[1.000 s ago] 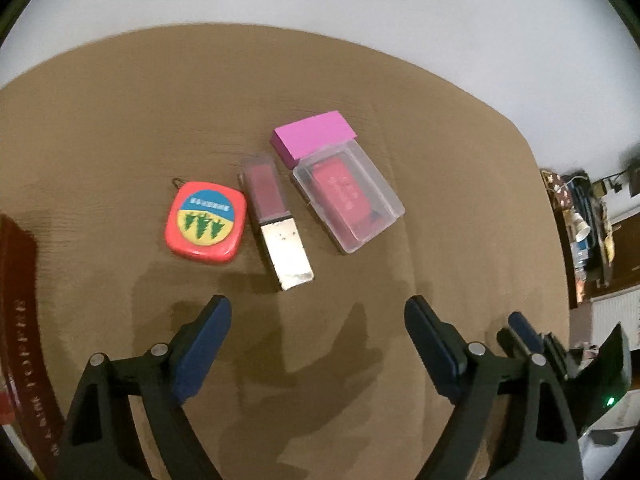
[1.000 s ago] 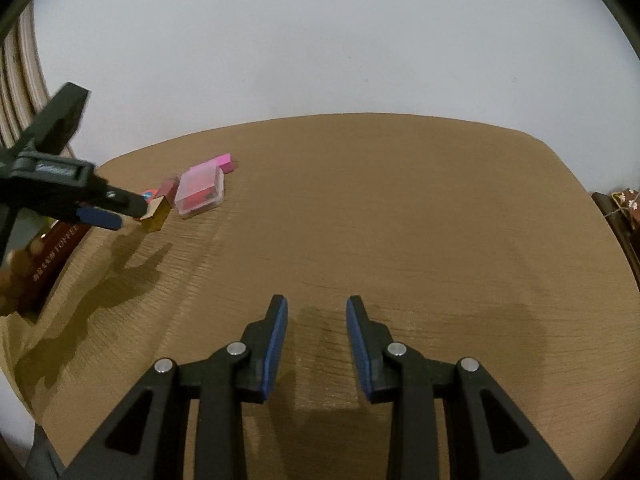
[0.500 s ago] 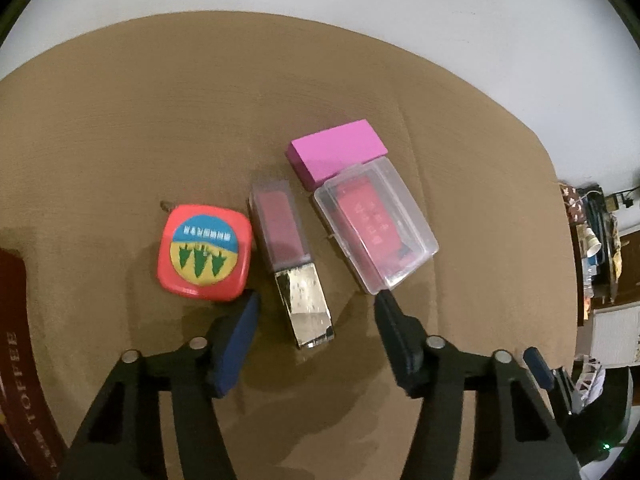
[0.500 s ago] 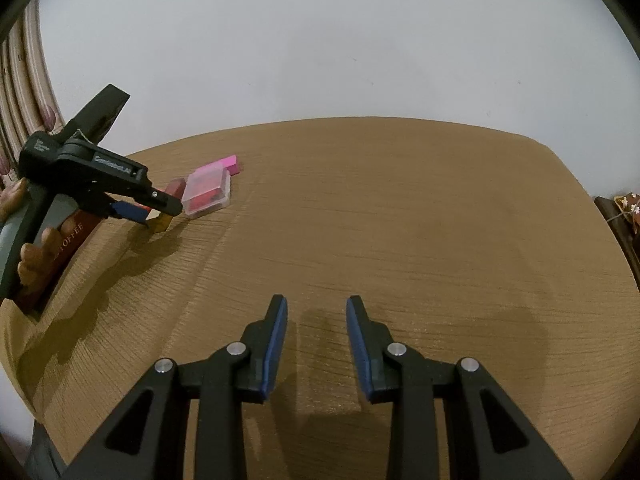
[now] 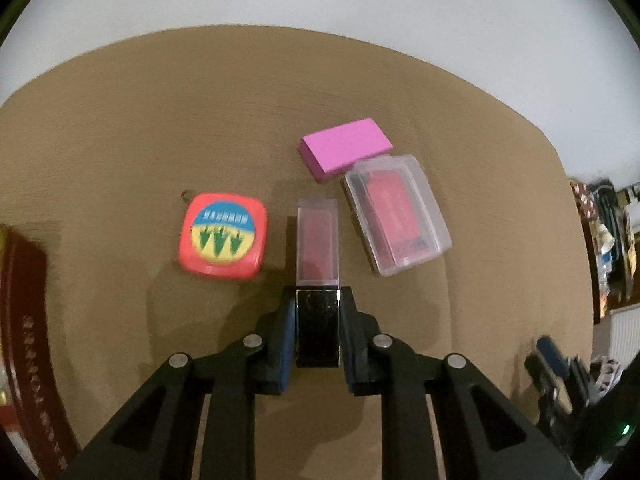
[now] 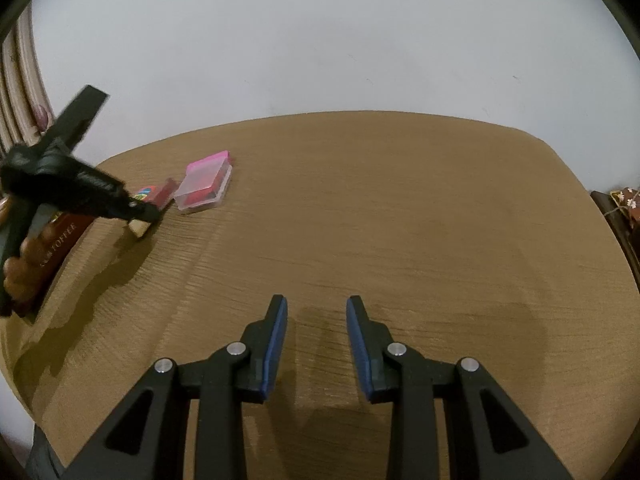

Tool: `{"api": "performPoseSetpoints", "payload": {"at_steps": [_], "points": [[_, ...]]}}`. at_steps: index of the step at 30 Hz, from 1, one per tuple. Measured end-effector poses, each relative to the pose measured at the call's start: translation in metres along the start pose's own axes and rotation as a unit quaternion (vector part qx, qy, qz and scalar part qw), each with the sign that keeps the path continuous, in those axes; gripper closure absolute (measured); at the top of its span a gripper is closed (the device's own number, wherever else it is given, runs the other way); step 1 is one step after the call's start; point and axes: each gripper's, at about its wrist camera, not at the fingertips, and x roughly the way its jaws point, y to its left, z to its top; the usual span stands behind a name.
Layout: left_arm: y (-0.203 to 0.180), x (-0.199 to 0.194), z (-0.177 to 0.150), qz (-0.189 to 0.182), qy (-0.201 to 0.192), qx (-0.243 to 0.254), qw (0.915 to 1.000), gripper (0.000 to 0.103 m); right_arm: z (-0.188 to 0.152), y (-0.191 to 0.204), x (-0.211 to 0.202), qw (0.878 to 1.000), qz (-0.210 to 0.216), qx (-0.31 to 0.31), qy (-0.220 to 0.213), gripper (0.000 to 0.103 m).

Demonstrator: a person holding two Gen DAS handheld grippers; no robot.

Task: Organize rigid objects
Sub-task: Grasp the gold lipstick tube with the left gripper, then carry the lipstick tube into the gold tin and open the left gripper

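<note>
Left gripper [image 5: 318, 322] is clamped on the lipstick's [image 5: 317, 246] dark cap end; its long axis runs straight ahead, between tape measure [image 5: 223, 236] and clear case [image 5: 396, 214]. Right gripper [image 6: 316, 344] is released, well apart.
</note>
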Motion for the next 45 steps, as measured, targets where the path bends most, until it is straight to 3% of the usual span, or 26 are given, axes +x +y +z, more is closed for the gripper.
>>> {"api": "performPoseSetpoints", "payload": {"at_steps": [4, 8, 13, 15, 19, 23, 29, 33, 40, 42, 45], "points": [[-0.005, -0.034, -0.026, -0.007, -0.014, 0.002, 0.9999, 0.086, 0.002, 0.004, 0.005, 1.000, -0.006, -0.001, 0.006, 0.072], [0.022, -0.089, -0.041, -0.001, -0.031, 0.002, 0.9995, 0.086, 0.006, 0.013, 0.012, 1.000, -0.016, -0.011, 0.015, 0.072], [0.096, -0.172, -0.049, 0.072, -0.062, 0.005, 0.9955, 0.086, 0.008, 0.024, 0.019, 0.999, -0.033, -0.026, 0.024, 0.072], [0.144, -0.198, -0.037, 0.110, -0.065, 0.002, 0.9918, 0.086, 0.007, 0.026, 0.023, 0.999, -0.038, -0.029, 0.025, 0.072], [0.215, -0.213, -0.027, 0.141, -0.049, -0.012, 0.9888, 0.086, 0.006, 0.033, 0.027, 0.998, -0.051, -0.039, 0.028, 0.072], [0.254, -0.198, -0.022, 0.162, -0.027, -0.013, 0.9863, 0.086, 0.006, 0.048, 0.032, 0.996, -0.068, -0.054, 0.029, 0.072], [0.261, -0.156, -0.023, 0.151, -0.007, 0.007, 0.9884, 0.086, 0.006, 0.057, 0.038, 0.995, -0.078, -0.062, 0.030, 0.072], [0.265, -0.151, -0.029, 0.148, -0.012, 0.009, 0.9889, 0.086, 0.006, 0.059, 0.041, 0.994, -0.081, -0.065, 0.030, 0.072], [0.256, -0.189, -0.033, 0.198, -0.071, 0.013, 0.9775, 0.080, 0.005, 0.058, 0.039, 0.994, -0.082, -0.065, 0.030, 0.072], [0.250, -0.201, -0.034, 0.182, -0.080, 0.010, 0.9800, 0.071, 0.005, 0.059, 0.039, 0.994, -0.083, -0.065, 0.030, 0.072], [0.236, -0.216, -0.037, 0.165, -0.099, 0.010, 0.9813, 0.065, 0.005, 0.058, 0.038, 0.994, -0.083, -0.067, 0.029, 0.072]]}}
